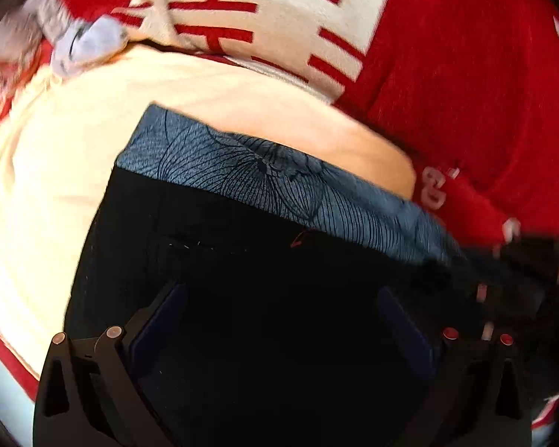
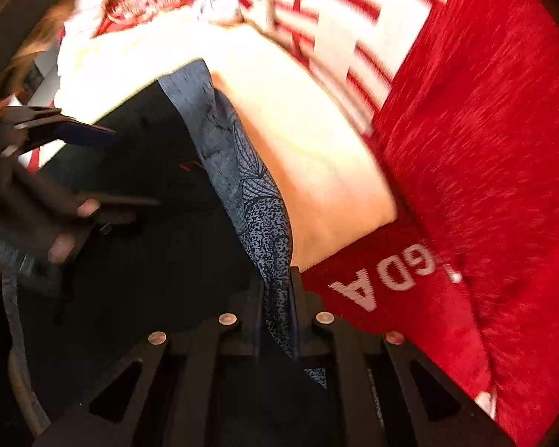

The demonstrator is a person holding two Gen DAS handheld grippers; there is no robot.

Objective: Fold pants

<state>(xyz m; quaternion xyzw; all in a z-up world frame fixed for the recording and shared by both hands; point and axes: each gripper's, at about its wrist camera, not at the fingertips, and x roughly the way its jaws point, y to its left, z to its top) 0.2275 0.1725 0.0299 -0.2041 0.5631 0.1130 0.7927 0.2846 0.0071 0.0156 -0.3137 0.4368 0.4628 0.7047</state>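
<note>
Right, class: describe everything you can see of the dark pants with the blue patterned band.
The pants are black, soft-looking fabric with a blue-grey waistband printed with fine dark line-drawn flowers. A small red mark sits just below the band. They lie spread over a cream cloth on red bedding. The right gripper is shut on the band's edge; the left gripper stands open over the black fabric, not visibly gripping it.

A home bedroom: a bed with a cream sheet (image 1: 242, 89) and a red blanket (image 1: 466, 74) fills the frame.
</note>
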